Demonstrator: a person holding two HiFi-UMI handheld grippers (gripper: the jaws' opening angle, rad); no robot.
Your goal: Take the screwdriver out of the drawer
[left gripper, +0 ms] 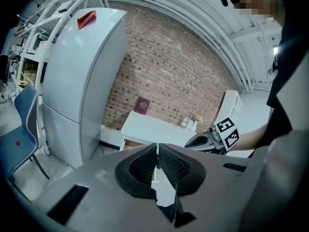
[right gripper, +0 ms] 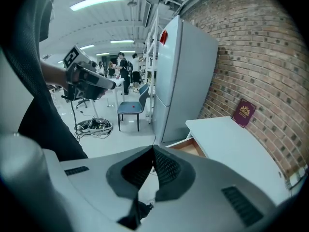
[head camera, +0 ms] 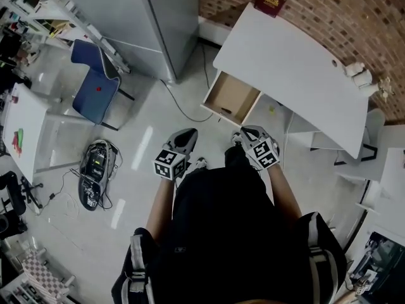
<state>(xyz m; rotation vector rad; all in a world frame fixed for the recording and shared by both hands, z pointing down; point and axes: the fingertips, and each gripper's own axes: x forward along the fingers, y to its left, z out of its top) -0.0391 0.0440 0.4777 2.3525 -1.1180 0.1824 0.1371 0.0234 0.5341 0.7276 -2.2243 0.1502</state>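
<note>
The wooden drawer (head camera: 231,98) stands pulled open under the white desk (head camera: 291,68). A small dark thing (head camera: 225,111) lies near its front edge, too small to tell what it is. Both grippers hang in front of the person's body, short of the drawer. My left gripper (head camera: 188,133) is shut with nothing in it; its pads (left gripper: 169,163) meet at the tips. My right gripper (head camera: 243,133) is also shut and empty, its pads (right gripper: 164,167) pressed together. The right gripper view shows the drawer (right gripper: 190,146) beyond the jaws.
A grey refrigerator (head camera: 152,18) stands left of the desk, with a cable on the floor in front of it. A dark red book (head camera: 270,0) leans at the desk's back. A blue chair (head camera: 95,84) and a cable bundle (head camera: 95,173) are on the floor to the left.
</note>
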